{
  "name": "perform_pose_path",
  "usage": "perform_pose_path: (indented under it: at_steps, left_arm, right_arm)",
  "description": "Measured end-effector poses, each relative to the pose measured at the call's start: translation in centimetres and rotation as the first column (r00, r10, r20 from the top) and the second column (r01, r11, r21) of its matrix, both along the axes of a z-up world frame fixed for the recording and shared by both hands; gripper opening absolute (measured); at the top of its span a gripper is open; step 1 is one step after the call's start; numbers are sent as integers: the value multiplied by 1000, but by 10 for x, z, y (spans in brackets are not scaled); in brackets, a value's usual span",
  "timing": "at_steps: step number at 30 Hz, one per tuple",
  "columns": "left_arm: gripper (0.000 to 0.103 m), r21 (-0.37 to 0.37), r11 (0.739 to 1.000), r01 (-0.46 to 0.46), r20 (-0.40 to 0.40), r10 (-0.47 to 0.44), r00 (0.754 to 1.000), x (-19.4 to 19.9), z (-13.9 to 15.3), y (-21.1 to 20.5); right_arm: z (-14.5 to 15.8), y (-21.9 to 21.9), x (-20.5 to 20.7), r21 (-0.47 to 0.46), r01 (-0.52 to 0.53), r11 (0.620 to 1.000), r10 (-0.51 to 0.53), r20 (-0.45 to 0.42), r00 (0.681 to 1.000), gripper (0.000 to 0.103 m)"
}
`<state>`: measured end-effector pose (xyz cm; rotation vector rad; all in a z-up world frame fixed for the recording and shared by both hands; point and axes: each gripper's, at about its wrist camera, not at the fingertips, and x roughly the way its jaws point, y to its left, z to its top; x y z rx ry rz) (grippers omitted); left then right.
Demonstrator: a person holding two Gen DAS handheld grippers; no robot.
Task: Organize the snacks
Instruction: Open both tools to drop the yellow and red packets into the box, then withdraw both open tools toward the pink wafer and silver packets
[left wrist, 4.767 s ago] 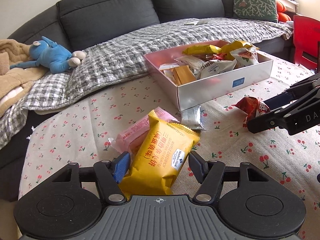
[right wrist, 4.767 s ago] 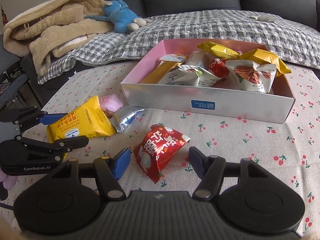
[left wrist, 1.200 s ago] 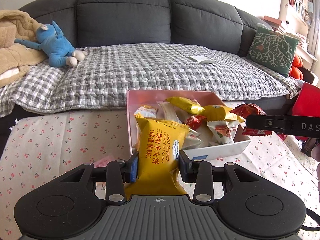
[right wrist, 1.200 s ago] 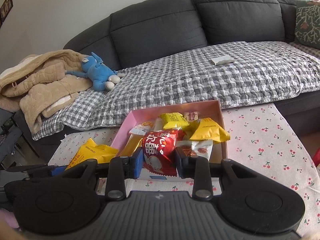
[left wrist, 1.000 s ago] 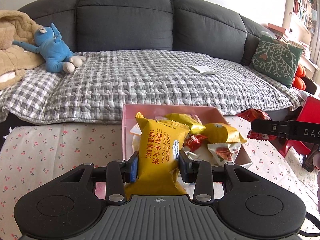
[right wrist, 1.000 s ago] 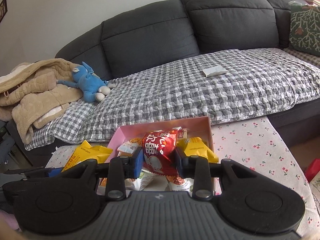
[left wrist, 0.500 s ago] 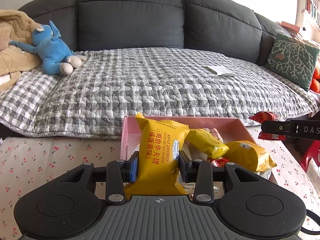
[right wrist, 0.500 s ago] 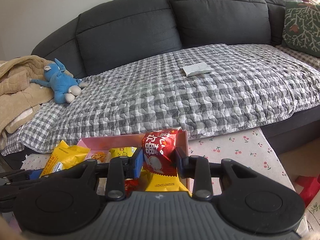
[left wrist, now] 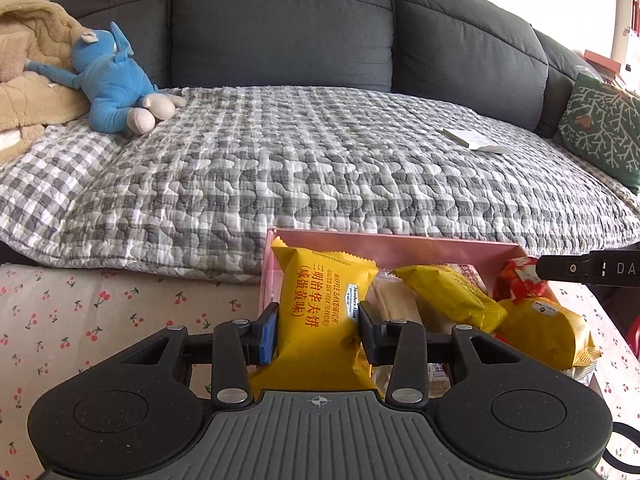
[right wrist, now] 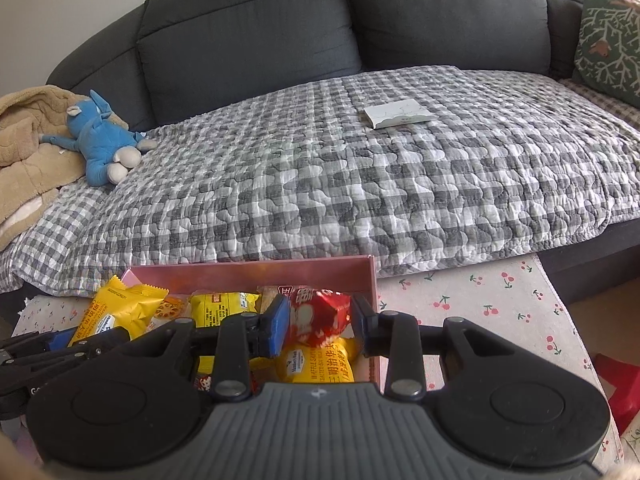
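Nearest the left wrist camera, the left gripper (left wrist: pixel 318 328) holds a yellow waffle packet (left wrist: pixel 320 316) upright between its pads; its jaws have just been easing apart slightly, yet both pads press the wrapper's sides. Just beyond it sits the pink box (left wrist: pixel 400 246), already filled with snack packets, including a yellow pillow pack (left wrist: pixel 444 298). From the right wrist camera, the right gripper (right wrist: pixel 318 322) is clamped on a red snack packet (right wrist: pixel 318 314), held above the box's right end, over another yellow packet (right wrist: pixel 316 366) lying inside. Around the box spreads a cherry-print tablecloth (right wrist: pixel 480 292). Farther back, a grey checked quilt (left wrist: pixel 320 160) covers the dark sofa (left wrist: pixel 280 28), with a blue plush toy (left wrist: pixel 112 84) on its left.
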<state>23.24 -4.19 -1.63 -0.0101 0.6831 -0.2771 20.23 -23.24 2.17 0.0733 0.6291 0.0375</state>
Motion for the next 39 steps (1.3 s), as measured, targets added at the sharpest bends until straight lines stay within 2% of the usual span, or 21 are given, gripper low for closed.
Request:
perform_pose_path:
  at_steps: [1,2,4,8,13,16,19,28,39]
  left_arm:
    - [42,0,1000,3,2,-3,1000,0,0,0]
    - [48,-3,1000,10,-2,-10,1000,1,0,0]
    - [58,-17,1000,25,-16,-25,1000,1,0,0]
    - [74,-11,999,35,-4,-35,999,-6,4,-3]
    - [81,0,999,52,1,-52,999,-16,12,-4]
    - [86,3,998,64,13,-64,998,-25,19,-3]
    - [88,1,997,75,14,-75,997,-37,25,-1]
    - [95,28,997,76,32,-77,996,-85,38,12]
    - [98,29,998,52,2,-52,999,-135,39,38]
  right_arm:
    - [0,-1,0,7,6,1000,-6,1,1000,40]
    - [1,-2,-1,11,11,1000,-11,6,1000,50]
    - [3,-2,-3,10,14,1000,-14,19,1000,60]
    - [9,0,-9,3,6,1000,-6,31,1000,67]
    - [18,2,-20,-18,1,1000,0,48,999,76]
    - [22,-1,-32,11,9,1000,-9,59,998,84]
    - [25,-3,-44,50,12,999,-15,57,998,87]
    - [28,3,-87,38,27,999,-29,69,997,96]
    - [17,13,-130,27,15,1000,-16,49,999,99]
